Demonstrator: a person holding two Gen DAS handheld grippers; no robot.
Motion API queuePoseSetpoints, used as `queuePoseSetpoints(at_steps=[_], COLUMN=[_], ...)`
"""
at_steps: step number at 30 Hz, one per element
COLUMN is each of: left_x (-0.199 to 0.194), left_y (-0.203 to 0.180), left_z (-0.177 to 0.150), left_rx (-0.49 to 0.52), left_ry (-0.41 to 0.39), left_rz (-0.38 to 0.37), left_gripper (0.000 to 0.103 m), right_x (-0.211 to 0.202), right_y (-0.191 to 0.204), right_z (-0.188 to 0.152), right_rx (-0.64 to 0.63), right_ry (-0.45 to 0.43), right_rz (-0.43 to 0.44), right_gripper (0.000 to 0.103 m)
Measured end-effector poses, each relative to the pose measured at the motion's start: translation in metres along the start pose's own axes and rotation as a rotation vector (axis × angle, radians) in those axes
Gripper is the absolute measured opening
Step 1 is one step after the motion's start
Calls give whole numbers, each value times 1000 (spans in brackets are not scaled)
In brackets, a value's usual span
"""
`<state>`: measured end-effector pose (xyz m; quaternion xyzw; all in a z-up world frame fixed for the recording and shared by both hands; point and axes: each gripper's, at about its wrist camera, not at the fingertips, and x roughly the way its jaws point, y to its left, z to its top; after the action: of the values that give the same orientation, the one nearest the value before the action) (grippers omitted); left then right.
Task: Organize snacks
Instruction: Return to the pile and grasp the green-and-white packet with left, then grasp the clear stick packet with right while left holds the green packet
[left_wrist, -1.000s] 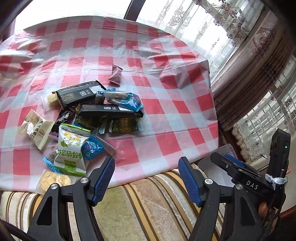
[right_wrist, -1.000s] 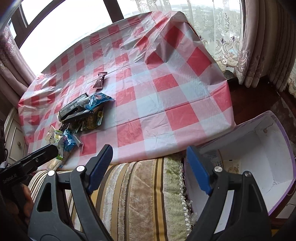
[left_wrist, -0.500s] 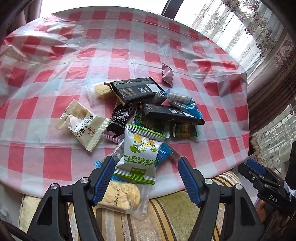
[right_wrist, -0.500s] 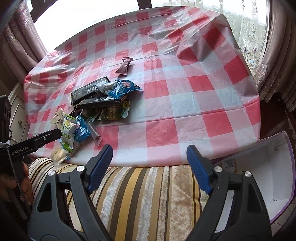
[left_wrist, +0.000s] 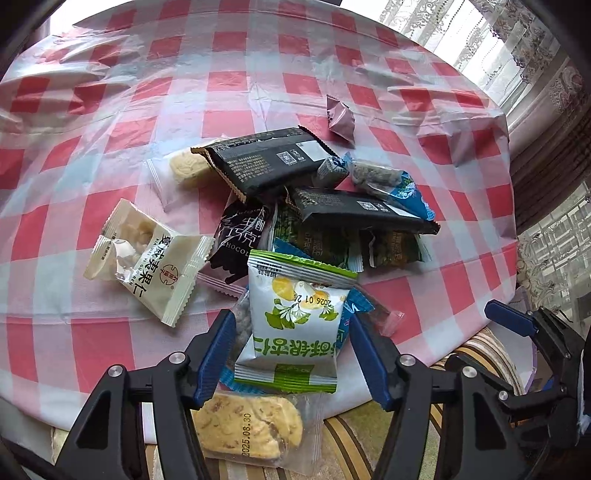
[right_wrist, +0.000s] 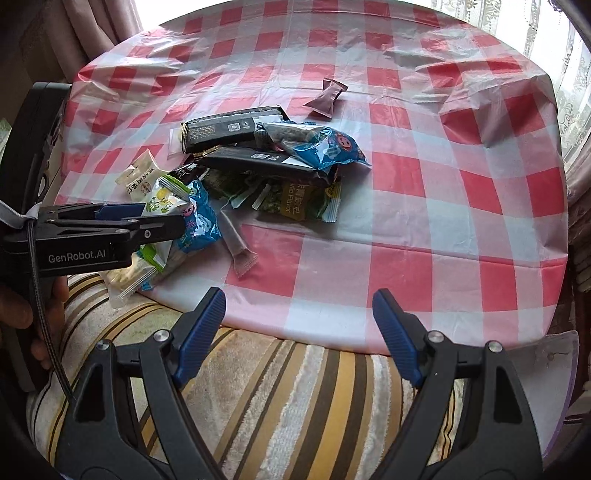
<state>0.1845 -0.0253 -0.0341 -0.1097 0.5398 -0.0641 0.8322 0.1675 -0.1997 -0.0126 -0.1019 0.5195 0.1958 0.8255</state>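
Left gripper (left_wrist: 291, 343) points down at the near table edge, jaws closing around a white-and-green snack packet (left_wrist: 295, 321) that sits between the blue pads; pads look just beside the packet's sides, not yet pressing, so nothing is grasped. Under that packet: a blue wrapper (left_wrist: 356, 306) and a clear bag with a biscuit (left_wrist: 247, 428) hanging over the table edge. Just left, a cream nut packet (left_wrist: 147, 258). Behind, the rest of the snack pile: a small black chocolate pack (left_wrist: 243, 236), green packets (left_wrist: 391, 247), two long black bars (left_wrist: 266, 158), a blue clear-window bag (left_wrist: 391, 181), a pale cookie in clear wrap (left_wrist: 184, 166), and a maroon candy (left_wrist: 341, 118) lying apart farther back. All on a red-and-white checked tablecloth (left_wrist: 129, 343). Right gripper (right_wrist: 299, 321) is released, jaws wide, empty, hovering over a striped cushion (right_wrist: 295, 387) just off the table's near edge, well right of the pile. In the right wrist view the left gripper comes in from the left onto the packet; part of a hand (right_wrist: 22, 310) shows below it.
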Motion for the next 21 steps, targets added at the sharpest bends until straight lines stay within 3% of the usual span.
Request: queuePoseSetpoints(at_steps=[5, 11, 21], left_x=[3, -1, -11], left_y=[3, 15, 47], left_z=[2, 1, -3], left_rx=[12, -36, -186], left_ry=[-8, -38, -104], left_rz=[17, -42, -93], left_gripper=[46, 43, 42], right_x=[16, 34, 59], right_y=[15, 30, 52], right_z=[10, 21, 35], right_rx=[-67, -135, -216], right_ry=[29, 58, 106], right_rz=[-11, -8, 13], right_gripper=[82, 73, 44])
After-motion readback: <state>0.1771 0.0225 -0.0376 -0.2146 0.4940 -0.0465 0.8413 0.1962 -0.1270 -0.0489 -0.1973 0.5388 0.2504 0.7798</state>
